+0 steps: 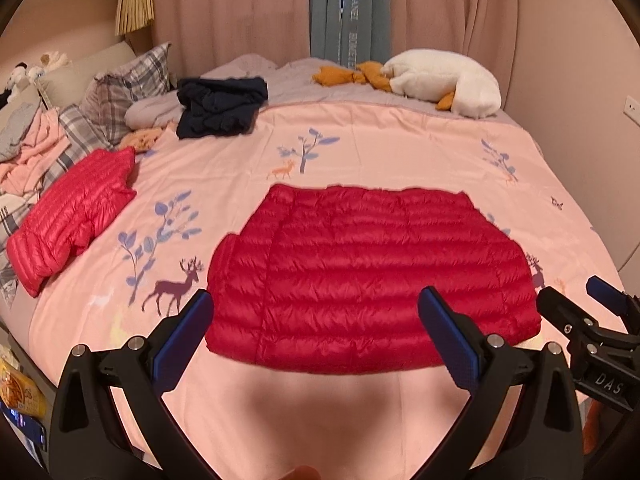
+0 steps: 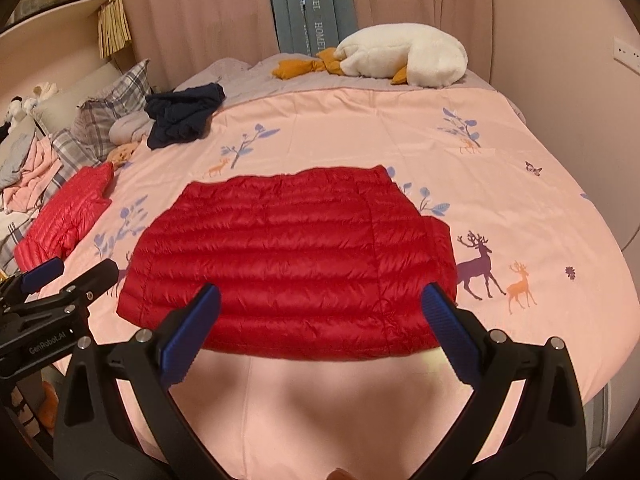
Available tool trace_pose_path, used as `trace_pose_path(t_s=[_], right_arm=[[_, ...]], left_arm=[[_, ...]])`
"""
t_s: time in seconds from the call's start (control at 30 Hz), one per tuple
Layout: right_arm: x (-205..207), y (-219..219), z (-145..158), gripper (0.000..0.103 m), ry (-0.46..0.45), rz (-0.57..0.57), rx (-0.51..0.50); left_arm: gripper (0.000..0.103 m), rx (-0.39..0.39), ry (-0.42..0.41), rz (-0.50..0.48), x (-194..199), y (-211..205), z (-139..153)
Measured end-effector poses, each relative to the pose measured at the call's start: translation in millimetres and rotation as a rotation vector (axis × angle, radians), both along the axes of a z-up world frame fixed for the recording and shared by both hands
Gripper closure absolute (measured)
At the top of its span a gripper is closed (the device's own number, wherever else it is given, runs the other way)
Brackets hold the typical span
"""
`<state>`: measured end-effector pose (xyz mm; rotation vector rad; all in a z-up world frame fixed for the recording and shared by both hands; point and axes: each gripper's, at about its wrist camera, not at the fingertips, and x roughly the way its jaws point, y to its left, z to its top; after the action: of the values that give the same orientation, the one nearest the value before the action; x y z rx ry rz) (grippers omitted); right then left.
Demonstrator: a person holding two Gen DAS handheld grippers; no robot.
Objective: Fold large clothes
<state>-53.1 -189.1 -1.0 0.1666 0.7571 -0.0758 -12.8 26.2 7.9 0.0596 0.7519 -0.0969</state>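
Observation:
A red quilted down jacket (image 1: 368, 276) lies flat and folded on the pink bedspread (image 1: 400, 148); it also shows in the right wrist view (image 2: 292, 260). My left gripper (image 1: 316, 300) is open and empty, held above the jacket's near edge. My right gripper (image 2: 320, 296) is open and empty, also above the near edge. The right gripper shows at the right edge of the left wrist view (image 1: 580, 300). The left gripper shows at the left edge of the right wrist view (image 2: 72, 272).
A second folded red jacket (image 1: 72, 216) lies at the left. A dark navy garment (image 1: 220, 106) lies at the back left, near plaid pillows (image 1: 120, 84). A white goose plush (image 1: 444, 80) lies at the back. Curtains (image 1: 240, 8) hang behind the bed.

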Motion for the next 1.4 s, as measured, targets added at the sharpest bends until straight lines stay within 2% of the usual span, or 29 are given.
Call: trace_pose_path(t_s=[0.23,0.5,1.4], right_arm=[[2.9,-3.1,-8.2,0.002,0.023,0.000,0.021],[2.2,-1.7,-14.7,0.002,0.034,0.005,0.029],[-11.1,5.0,-4.1,0.002,0.019,0.042,0.039]], left_arm=[[0.001,0.013,0.046,0.003,3.5,0.8,-18.8],[0.001,0.014,0.060,0.004,3.3,0.2,-23.7],[0.001,0.020,0.026,0.003,-15.2,-4.4,-7.1]])
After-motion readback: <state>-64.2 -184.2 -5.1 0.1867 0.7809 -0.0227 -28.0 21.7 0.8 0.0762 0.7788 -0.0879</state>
